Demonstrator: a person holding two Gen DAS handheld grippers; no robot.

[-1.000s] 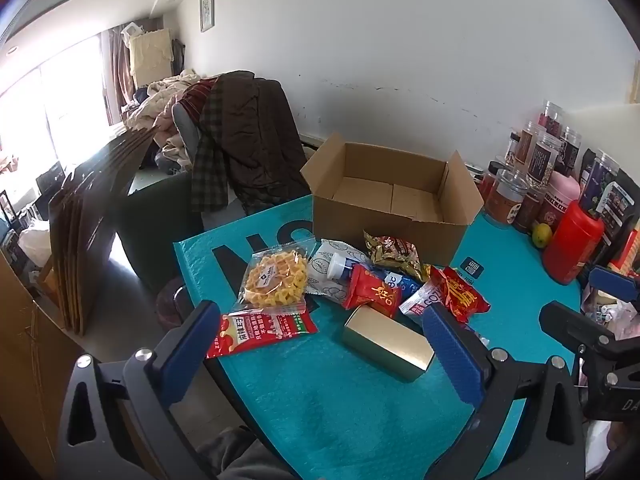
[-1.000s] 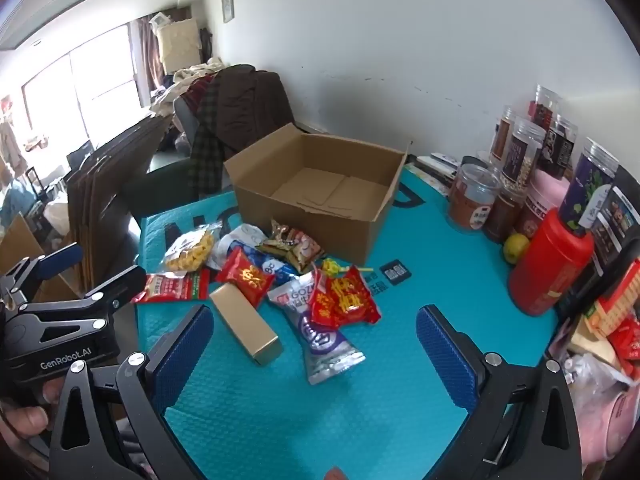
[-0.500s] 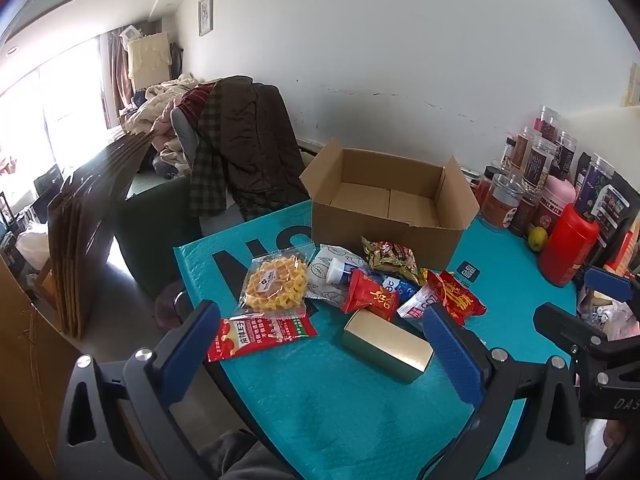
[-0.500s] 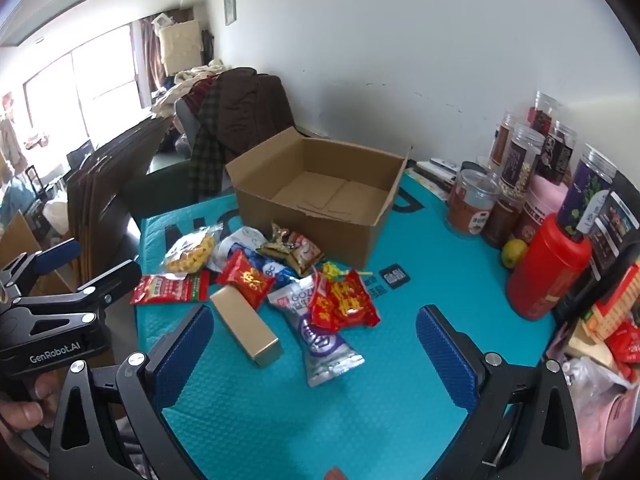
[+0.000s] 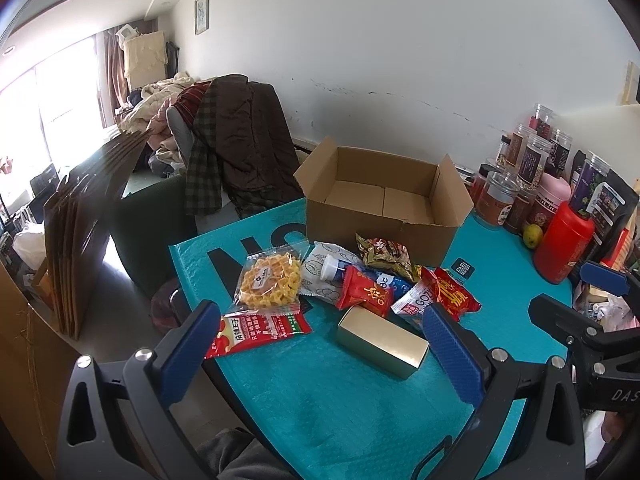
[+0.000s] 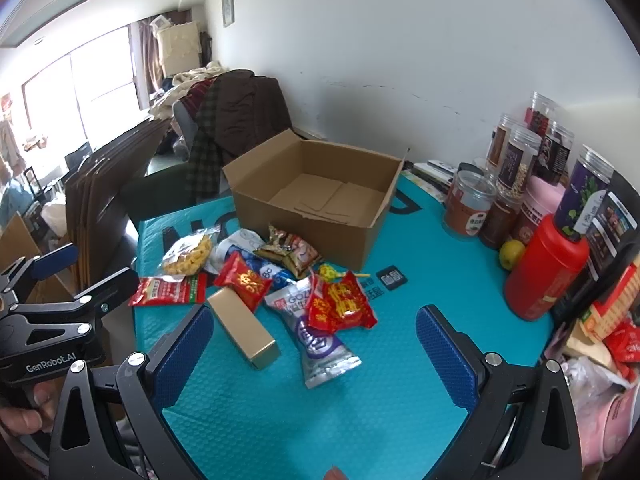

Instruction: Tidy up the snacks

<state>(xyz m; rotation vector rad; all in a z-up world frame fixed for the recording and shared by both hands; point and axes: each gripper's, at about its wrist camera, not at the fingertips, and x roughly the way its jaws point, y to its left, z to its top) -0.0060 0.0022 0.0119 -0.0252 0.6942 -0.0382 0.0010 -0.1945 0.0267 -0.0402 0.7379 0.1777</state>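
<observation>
An open, empty cardboard box (image 5: 384, 204) (image 6: 320, 196) stands at the back of the teal table mat (image 5: 320, 400). In front of it lies a pile of snacks: a gold box (image 5: 382, 342) (image 6: 243, 328), a bag of yellow snacks (image 5: 272, 280), a red-and-green packet (image 5: 258, 330), red packets (image 5: 366, 292) (image 6: 340, 304) and a silver pouch (image 6: 316, 332). My left gripper (image 5: 320, 352) is open above the near edge, the gold box between its fingers in view. My right gripper (image 6: 312, 356) is open and empty above the silver pouch.
Jars (image 6: 516, 168), a red canister (image 6: 544, 268) and a yellow fruit (image 6: 512, 254) crowd the right side. A chair draped with clothes (image 5: 240, 144) stands behind the table's left. Flat cardboard sheets (image 5: 88, 216) lean on the floor at left.
Both grippers have drawn back and up a little, so the table and box look slightly farther. Nothing on the table has moved.
</observation>
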